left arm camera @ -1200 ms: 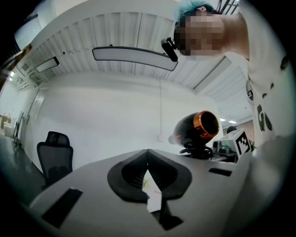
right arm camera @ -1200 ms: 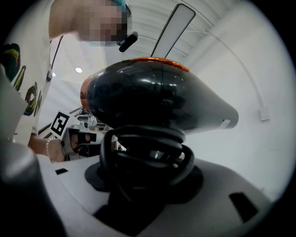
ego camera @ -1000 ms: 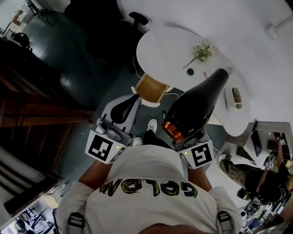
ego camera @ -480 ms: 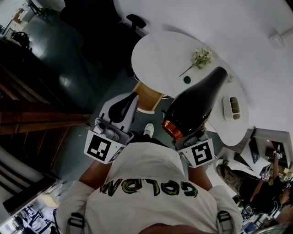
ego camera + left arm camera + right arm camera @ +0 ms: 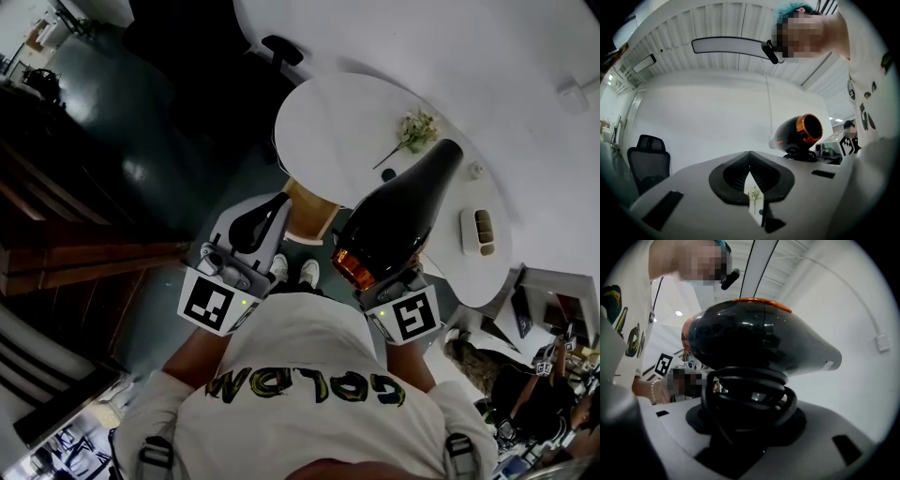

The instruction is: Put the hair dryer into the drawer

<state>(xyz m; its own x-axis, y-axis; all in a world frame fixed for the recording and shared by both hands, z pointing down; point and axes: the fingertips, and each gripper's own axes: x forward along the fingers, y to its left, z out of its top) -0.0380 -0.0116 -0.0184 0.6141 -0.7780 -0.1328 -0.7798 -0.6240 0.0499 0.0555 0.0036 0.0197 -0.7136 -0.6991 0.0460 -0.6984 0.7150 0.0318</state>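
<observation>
Hair dryer (image 5: 398, 220) was off any surface, carried in the right gripper (image 5: 386, 284). Its handle, wrapped in coiled cord (image 5: 750, 397), ran down between the fingers, which were clenched on it wide apart. The barrel's long axis ran from the orange rear ring near the person's chest to the nozzle, pointing away over the round white worktop (image 5: 328, 112) with a flower sprig (image 5: 412, 127).

Left gripper (image 5: 255, 217) was just beside the dryer but apart from it, fingers closed together on nothing. So the right hand had the load and the left was free, likely for the drawer. No drawer could be picked out; the dark wooden furniture (image 5: 84, 253) at left might hold it.

Against a second earlier the grip and dryer pose were the same. The worktop and the person's shoes (image 5: 292, 272) had shifted below, so the carry was still under way.
</observation>
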